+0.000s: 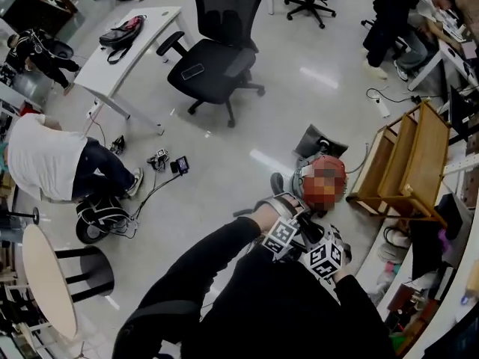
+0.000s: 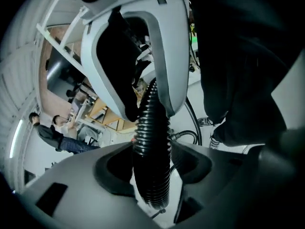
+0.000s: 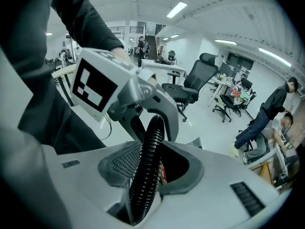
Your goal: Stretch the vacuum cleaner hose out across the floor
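Right gripper clamps the hose, angled down; beside it (close) the left gripper, jaws apart around the hose.

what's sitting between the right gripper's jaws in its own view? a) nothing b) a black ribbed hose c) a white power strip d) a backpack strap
b: the right gripper view shows the black ribbed hose running up between the jaws of the right gripper, which are closed on it.

I see a glossy grey floor, a black office chair beside a white desk. Wooden shelf at right, strip lights overhead.
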Tool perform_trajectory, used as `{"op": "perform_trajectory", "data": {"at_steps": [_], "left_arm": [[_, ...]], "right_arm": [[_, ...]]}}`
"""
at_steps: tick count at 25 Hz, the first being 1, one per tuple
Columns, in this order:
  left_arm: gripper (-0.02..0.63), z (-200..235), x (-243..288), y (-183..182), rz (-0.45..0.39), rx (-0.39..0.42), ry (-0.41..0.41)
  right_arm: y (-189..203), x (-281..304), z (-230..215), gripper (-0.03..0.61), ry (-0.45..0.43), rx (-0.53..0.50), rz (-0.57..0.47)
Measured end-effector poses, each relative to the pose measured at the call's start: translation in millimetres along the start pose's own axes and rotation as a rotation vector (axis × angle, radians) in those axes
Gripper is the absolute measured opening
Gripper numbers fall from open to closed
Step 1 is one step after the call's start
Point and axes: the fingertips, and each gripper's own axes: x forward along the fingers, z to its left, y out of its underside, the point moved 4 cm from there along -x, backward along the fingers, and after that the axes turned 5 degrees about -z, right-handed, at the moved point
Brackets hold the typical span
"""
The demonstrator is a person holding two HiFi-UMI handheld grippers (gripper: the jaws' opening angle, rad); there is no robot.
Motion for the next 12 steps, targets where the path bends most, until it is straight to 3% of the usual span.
{"op": "perform_trajectory", "data": {"at_steps": [1, 2, 3, 7, 10, 12], "left_arm": [[0.185, -8, 1, 0, 0.022, -0.007, 0.004], [0.173, -16, 2, -1, 0.053, -0.020, 0.016], [0.173, -25, 2, 0, 0.090, -0.038, 0.039], [0.173, -52, -9, 13, 0.194, -0.181, 0.107], [0.173, -36, -36, 25, 0.243, -0.313, 0.043], [0.173, -26, -59, 29, 0.260, -0.393, 0.029]], "right_arm": [[-1, -5, 8, 0.142, -0.011, -0.003, -0.036], [-3, -12, 14, 0.118, -0.016, -0.009, -0.082], [-6, -21, 18, 0.008, -0.010, -0.019, -0.130], [-5, -52, 4, 0.009, 0.103, 0.001, -0.260], [10, -74, -6, 0.022, 0.093, 0.200, -0.368], [27, -83, -1, 0.117, 0.052, 0.326, -0.397]]}}
